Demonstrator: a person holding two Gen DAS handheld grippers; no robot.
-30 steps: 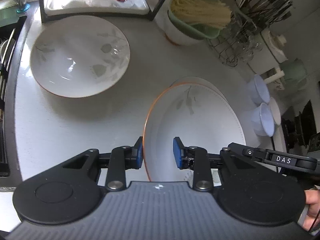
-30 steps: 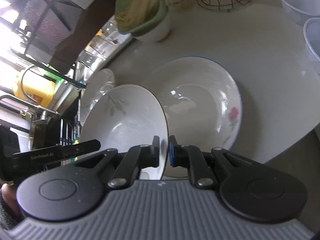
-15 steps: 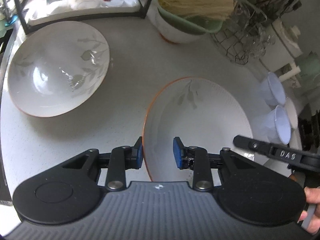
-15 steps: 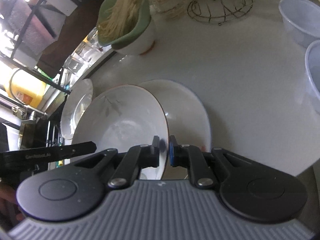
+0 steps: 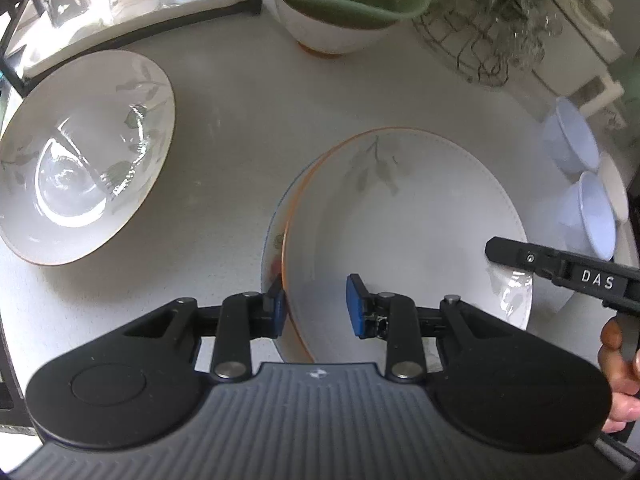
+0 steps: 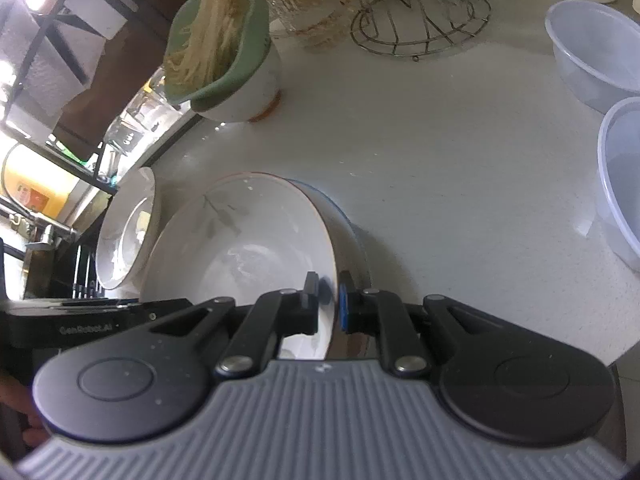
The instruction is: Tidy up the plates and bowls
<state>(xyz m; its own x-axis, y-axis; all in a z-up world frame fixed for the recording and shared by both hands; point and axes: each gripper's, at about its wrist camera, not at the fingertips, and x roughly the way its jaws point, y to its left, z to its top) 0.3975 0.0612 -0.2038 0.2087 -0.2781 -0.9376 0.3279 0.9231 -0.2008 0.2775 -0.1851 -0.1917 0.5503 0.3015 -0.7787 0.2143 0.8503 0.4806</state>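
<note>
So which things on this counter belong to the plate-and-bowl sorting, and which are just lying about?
Part of the job:
leaf-pattern bowl
blue-rimmed plate beneath it
second leaf bowl
clear plastic bowls
right hand-held gripper

Just lying about:
green noodle bowl
wire stand
glasses rack

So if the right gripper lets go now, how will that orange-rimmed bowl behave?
The orange-rimmed bowl looks glazed and glossy, so probably slick between the right gripper pads. It sits in the blue-rimmed plate, so it may slide or rock slightly. It looks ceramic: likely rigid and chip-prone.
</note>
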